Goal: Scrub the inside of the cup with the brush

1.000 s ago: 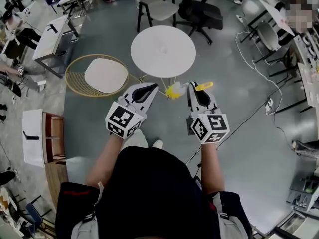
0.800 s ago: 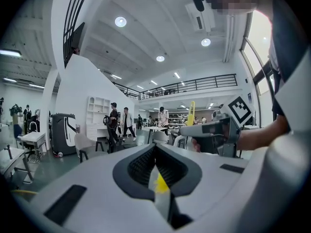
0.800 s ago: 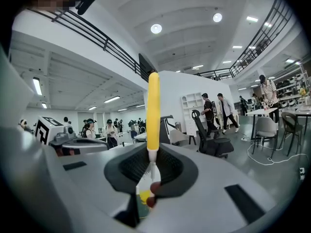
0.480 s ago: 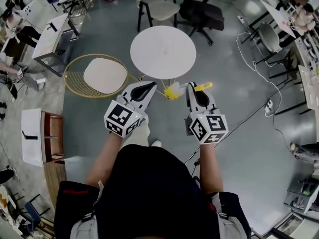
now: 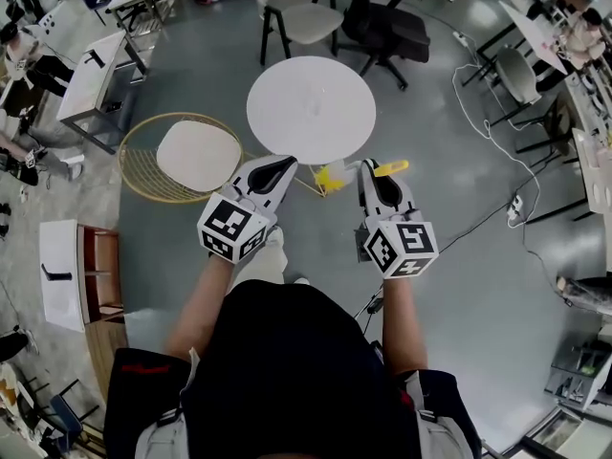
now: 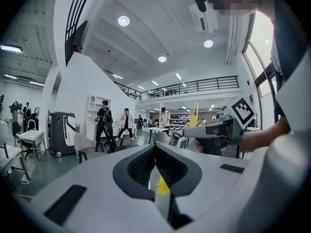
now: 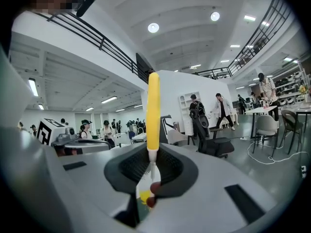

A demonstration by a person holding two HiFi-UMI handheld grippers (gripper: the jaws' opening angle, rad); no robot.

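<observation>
My right gripper [image 5: 375, 167] is shut on a brush with a yellow handle [image 5: 392, 167]. In the right gripper view the handle [image 7: 153, 110] stands upright out of the closed jaws. The yellow bristle head [image 5: 332, 175] sits between the two grippers. My left gripper [image 5: 282, 168] is shut on a thin clear edge tinged yellow [image 6: 158, 188], which appears to be the wall of a clear cup. The cup's body is hard to make out. Both grippers are held level in front of the person, side by side. The right gripper [image 6: 214, 132] also shows in the left gripper view.
A round white table [image 5: 311, 108] stands just ahead. A gold wire chair with a white cushion [image 5: 196, 151] is to its left, more chairs [image 5: 296, 12] behind it. Cables [image 5: 478, 228] lie on the grey floor at right. A wooden shelf [image 5: 96, 275] stands at left.
The table and the wire chair have slid down and left in the head view, so the person has stepped forward. Both grippers keep the same pose and grip.
</observation>
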